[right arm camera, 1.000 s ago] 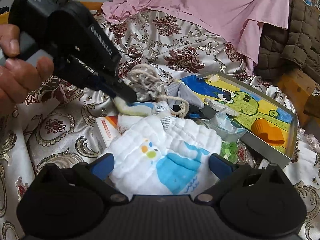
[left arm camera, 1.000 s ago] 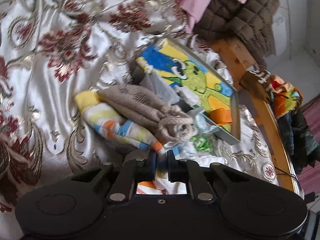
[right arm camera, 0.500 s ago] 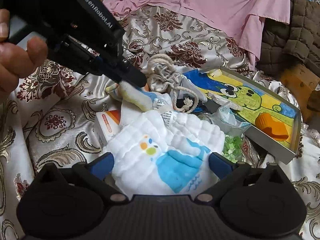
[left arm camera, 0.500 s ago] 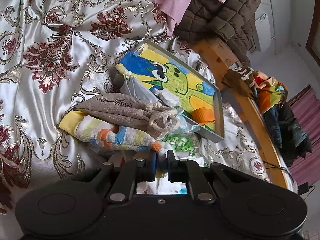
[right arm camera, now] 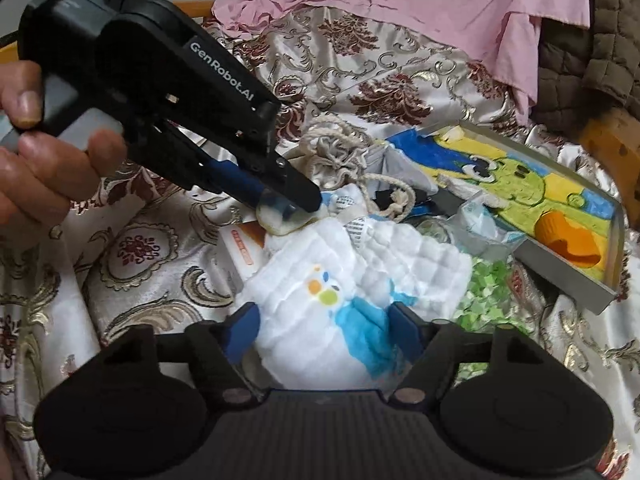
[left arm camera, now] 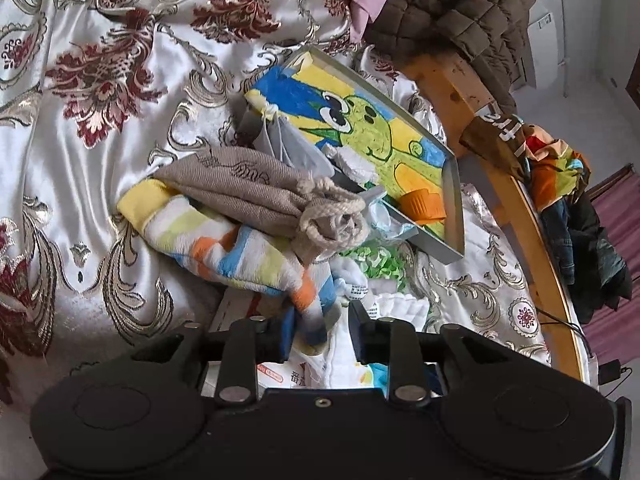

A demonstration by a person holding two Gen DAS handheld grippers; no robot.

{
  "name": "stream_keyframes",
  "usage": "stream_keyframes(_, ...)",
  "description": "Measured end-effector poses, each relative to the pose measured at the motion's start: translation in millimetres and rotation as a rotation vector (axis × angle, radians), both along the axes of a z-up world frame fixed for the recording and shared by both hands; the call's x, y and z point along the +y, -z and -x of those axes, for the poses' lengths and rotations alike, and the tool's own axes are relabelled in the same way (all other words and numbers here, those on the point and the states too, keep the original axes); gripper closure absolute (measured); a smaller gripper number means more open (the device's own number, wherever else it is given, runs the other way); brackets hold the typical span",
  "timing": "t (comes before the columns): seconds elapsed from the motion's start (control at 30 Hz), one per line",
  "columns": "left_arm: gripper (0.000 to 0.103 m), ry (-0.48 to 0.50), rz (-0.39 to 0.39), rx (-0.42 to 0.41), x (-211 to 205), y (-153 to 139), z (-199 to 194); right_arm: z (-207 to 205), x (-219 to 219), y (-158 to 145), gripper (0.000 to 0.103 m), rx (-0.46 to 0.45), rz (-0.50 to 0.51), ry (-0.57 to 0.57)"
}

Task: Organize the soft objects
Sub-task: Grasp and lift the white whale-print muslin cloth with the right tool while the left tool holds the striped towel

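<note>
A heap of soft things lies on a satin bedspread point(left arm camera: 80, 184) patterned with maroon and gold scrolls. The striped towel point(left arm camera: 224, 248) sits under a grey-brown drawstring pouch point(left arm camera: 256, 192) whose rope cord is bunched at its mouth, and both crowd against a shallow metal tray point(left arm camera: 454, 196) lined with a green cartoon-creature drawing, an orange cap point(left arm camera: 424, 204) lying in it. The left hand-held gripper point(left arm camera: 320, 330) has its jaws parted a little, with the towel's end lying between them; the right wrist view shows that end touching the tips. The right hand-held gripper point(right arm camera: 324, 326) stands open around a white quilted cloth point(right arm camera: 352, 280) printed with blue, orange and green shapes, which rests atop a flat box point(right arm camera: 244, 248) with orange print. Green paper scraps point(right arm camera: 484, 292) and a crumpled clear bag point(right arm camera: 480, 228) fill the gap toward the tray. A pink sheet point(right arm camera: 400, 4) and a brown quilted jacket point(right arm camera: 600, 60) hang behind. The left gripper's body reads "GenRobot.AI"; the box bears Chinese characters too small to read.
</note>
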State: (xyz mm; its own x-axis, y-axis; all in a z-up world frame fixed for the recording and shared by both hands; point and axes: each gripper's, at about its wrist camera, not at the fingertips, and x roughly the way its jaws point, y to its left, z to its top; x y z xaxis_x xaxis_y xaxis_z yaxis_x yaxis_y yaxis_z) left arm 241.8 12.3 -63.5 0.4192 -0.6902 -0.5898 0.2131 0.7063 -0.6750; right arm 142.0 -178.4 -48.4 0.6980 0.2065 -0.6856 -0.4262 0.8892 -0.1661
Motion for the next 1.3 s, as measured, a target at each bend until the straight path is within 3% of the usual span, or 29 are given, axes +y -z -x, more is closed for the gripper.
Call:
stream_keyframes(0.1, 0.073, 0.007, -0.015, 0.002, -2, 2, 1, -1, -1, 1, 0.032, 0.015, -0.017, 0.003)
stream_keyframes(0.17, 0.084, 0.005, -0.021, -0.005, -2, 1, 1, -2, -3, 1, 0.036, 0.034, -0.042, 0.005)
stream_keyframes(0.33, 0.091, -0.003, -0.016, -0.02, 0, -2, 1, -3, -6, 2, 0.045, 0.07, -0.092, 0.004)
stream_keyframes(0.43, 0.091, -0.011, -0.004, -0.031, 2, -4, 2, -1, -6, 0, 0.054, 0.072, -0.096, -0.004)
stream_keyframes(0.57, 0.091, -0.02, 0.011, -0.053, 6, -11, 4, 0, -6, -4, 0.075, 0.066, -0.109, -0.003)
stream_keyframes(0.7, 0.091, -0.032, 0.029, -0.07, 9, -18, 6, 0, -7, -6, 0.083, 0.07, -0.113, 0.011)
stream_keyframes(1.0, 0.092, -0.058, 0.047, -0.092, 15, -29, 15, 14, -25, -22, 0.091, 0.053, -0.201, 0.095)
stream_keyframes(1.3, 0.092, -0.088, 0.108, -0.134, 26, -50, 38, 29, -41, -45, 0.091, -0.037, -0.285, 0.143)
